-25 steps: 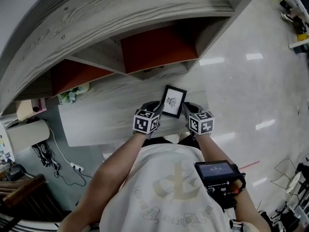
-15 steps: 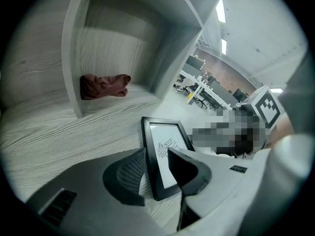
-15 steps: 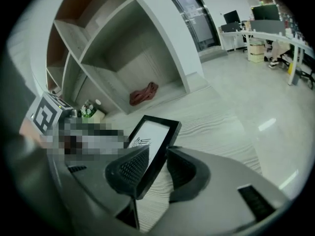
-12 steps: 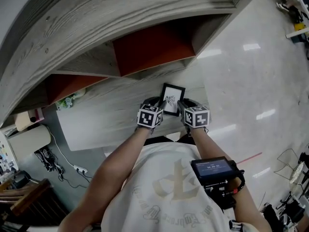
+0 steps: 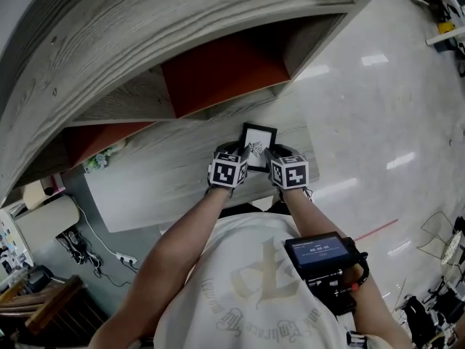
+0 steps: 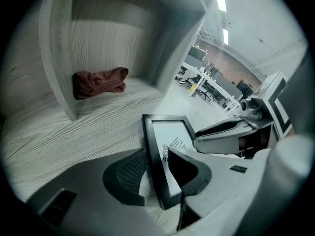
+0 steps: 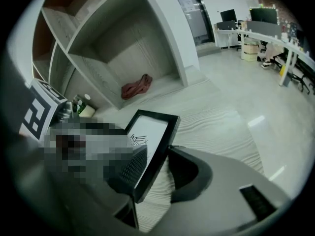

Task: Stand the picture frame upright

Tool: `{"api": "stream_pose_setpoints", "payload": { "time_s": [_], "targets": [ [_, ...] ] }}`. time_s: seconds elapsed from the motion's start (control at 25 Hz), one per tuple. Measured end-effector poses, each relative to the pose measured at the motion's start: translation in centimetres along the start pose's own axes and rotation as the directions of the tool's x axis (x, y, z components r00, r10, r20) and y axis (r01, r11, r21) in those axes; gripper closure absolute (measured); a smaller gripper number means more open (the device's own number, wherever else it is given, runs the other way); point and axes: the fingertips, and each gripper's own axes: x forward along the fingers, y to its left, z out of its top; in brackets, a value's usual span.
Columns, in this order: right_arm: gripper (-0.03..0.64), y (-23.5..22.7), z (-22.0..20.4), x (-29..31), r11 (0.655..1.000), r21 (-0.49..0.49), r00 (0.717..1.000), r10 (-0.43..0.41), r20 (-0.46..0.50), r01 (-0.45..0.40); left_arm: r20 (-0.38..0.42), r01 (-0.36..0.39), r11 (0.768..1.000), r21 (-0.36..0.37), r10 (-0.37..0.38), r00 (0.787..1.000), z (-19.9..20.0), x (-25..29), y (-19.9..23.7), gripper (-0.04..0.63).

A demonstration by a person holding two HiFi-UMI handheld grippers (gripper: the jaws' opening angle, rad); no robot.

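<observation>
- Both pairs of jaws have just gone wide: left gripper (image 6: 157,173) and right gripper (image 7: 157,173) each straddle a side edge of the picture frame (image 5: 258,147), pads off it
- Frame sits tilted back near the right end of the desk (image 5: 160,180)
- Looks released and self-standing, so only the pull-back seems left

Crumpled reddish cloth (image 6: 100,81) in a grey wood-grain shelf (image 6: 58,58) compartment

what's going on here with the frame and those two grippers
A person holds a hand-held gripper in each hand at a black picture frame on the pale wooden desk. The left hand-held gripper has its jaws open around the frame's left edge, the right hand-held gripper around its right edge; neither pinches it. The frame leans back, not plainly upright yet.
</observation>
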Motion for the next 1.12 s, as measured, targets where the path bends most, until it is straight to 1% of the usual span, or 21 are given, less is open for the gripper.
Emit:
{"api": "stream_pose_setpoints", "payload": {
  "time_s": [0.2, 0.4, 0.6, 0.76, 0.84, 0.92, 1.04, 1.12],
  "targets": [
    [0.482, -0.1, 0.0, 0.1, 0.999, -0.014, 0.999, -0.031, -0.012, 0.030, -0.009, -0.005, 1.000, 0.006, 0.005, 1.000, 0.0, 0.2, 0.0, 0.440],
    [0.499, -0.5, -0.1, 0.0, 0.998, -0.005, 0.998, -0.059, -0.016, 0.059, -0.013, -0.001, 1.000, -0.012, 0.001, 1.000, -0.1, 0.2, -0.2, 0.444],
    [0.505, -0.4, 0.1, 0.2, 0.998, 0.017, 0.998, -0.064, -0.023, 0.064, -0.027, 0.003, 0.997, -0.073, -0.005, 1.000, -0.2, 0.3, 0.1, 0.463],
    [0.515, -0.7, 0.1, 0.2, 0.996, 0.070, 0.998, -0.057, -0.008, 0.057, -0.036, 0.023, 0.990, -0.140, -0.029, 0.999, -0.2, 0.3, 0.3, 0.480],
    [0.518, -0.8, 0.2, 0.2, 0.995, 0.091, 0.999, -0.048, -0.002, 0.048, -0.039, 0.031, 0.989, -0.143, -0.037, 0.999, -0.1, 0.2, 0.4, 0.489],
    [0.522, -0.8, 0.2, 0.1, 0.994, 0.106, 0.999, -0.037, -0.001, 0.037, -0.045, 0.033, 0.991, -0.130, -0.039, 0.998, -0.3, 0.0, 0.2, 0.495],
    [0.525, -0.4, -0.8, -0.3, 0.991, 0.128, 1.000, -0.029, -0.002, 0.029, -0.060, 0.032, 0.991, -0.128, -0.040, 0.997, -1.5, -0.5, -0.2, 0.500],
    [0.525, -0.1, -1.1, -0.5, 0.992, 0.126, 1.000, -0.029, 0.007, 0.028, -0.059, 0.026, 0.991, -0.132, -0.034, 0.998, -2.1, -0.7, -0.2, 0.502]
  ]
}}
